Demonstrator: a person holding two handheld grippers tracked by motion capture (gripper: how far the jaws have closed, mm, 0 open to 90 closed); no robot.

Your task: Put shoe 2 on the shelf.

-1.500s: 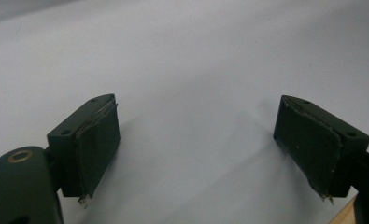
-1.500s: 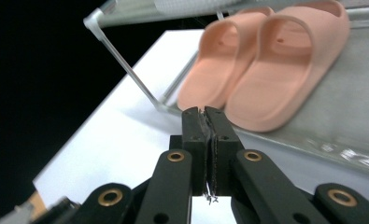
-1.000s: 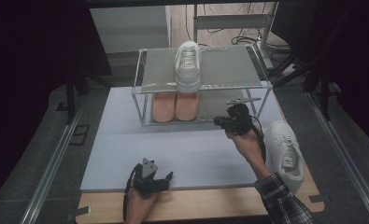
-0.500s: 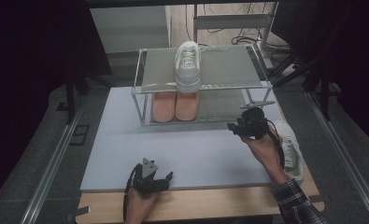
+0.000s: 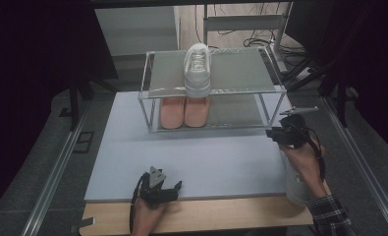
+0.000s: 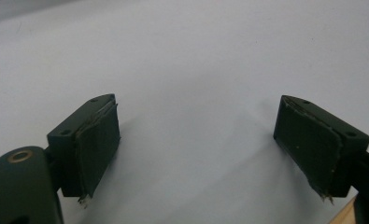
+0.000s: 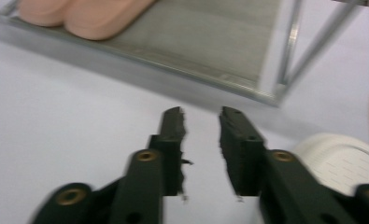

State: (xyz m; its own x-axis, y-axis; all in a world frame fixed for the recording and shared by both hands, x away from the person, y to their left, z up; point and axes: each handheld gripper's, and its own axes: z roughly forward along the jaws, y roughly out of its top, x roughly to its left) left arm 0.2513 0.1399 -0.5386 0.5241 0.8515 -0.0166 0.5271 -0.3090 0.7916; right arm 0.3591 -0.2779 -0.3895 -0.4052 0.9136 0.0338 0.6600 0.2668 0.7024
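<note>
A white sneaker (image 5: 197,69) stands on the top shelf of a metal shoe rack (image 5: 216,125). A pair of salmon shoes (image 5: 184,112) sits on the shelf below. A second white sneaker (image 5: 296,184) lies at the mat's right edge, partly under the person's right hand; its pale toe (image 7: 341,161) is beside my right jaws. My right gripper (image 5: 275,135) hovers at the rack's right front corner. In the right gripper view, the right gripper (image 7: 201,114) has just been closing, leaving a narrow gap with nothing in it. My left gripper (image 5: 164,189) rests near the front edge. In the left gripper view, the left gripper (image 6: 196,121) is wide open and holds nothing.
A pale mat (image 5: 191,152) covers the wooden table (image 5: 221,219) and lies bare in front of the rack. The rack's corner post (image 7: 289,42) stands just ahead of my right jaws. Cables and dark furniture are behind the rack.
My right gripper has moved right, from in front of the rack's middle to its right front corner, with the hand now over the second white sneaker. The left gripper has stayed put.
</note>
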